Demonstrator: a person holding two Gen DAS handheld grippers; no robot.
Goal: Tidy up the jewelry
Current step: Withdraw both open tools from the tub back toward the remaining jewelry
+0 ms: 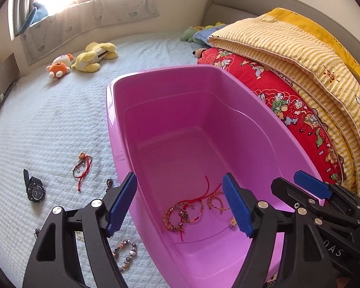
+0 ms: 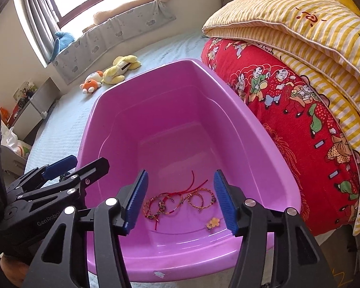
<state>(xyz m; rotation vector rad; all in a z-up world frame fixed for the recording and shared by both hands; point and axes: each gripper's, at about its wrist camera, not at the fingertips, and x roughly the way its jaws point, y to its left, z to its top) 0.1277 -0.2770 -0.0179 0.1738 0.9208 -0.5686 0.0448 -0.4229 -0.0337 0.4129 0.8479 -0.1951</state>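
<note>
You hold both tongs over the near end of the pink tub [image 1: 170, 120], which stands on the bed [image 1: 48, 120]. Your left tongs [image 1: 180, 206] are released, with nothing between the blue pads [image 1: 237, 206]; one pad hangs outside the tub's left wall and the other inside it. Your right tongs [image 2: 180, 201] are also released and empty, and both pads point into the tub.

On the tub floor, at about 6 o'clock, a few red and braided cord bracelets [image 2: 177, 202] lie close together, partly overlapping, with a small yellow flower charm [image 2: 213, 223] just beside them toward 5 o'clock.

Outside the tub, toward 8 o'clock, lie a red cord bracelet [image 1: 81, 168], a black watch [image 1: 34, 189] and a bead bracelet [image 1: 126, 254] on the bed cover. Folded quilts [image 1: 288, 72] are stacked at 2 o'clock.
</note>
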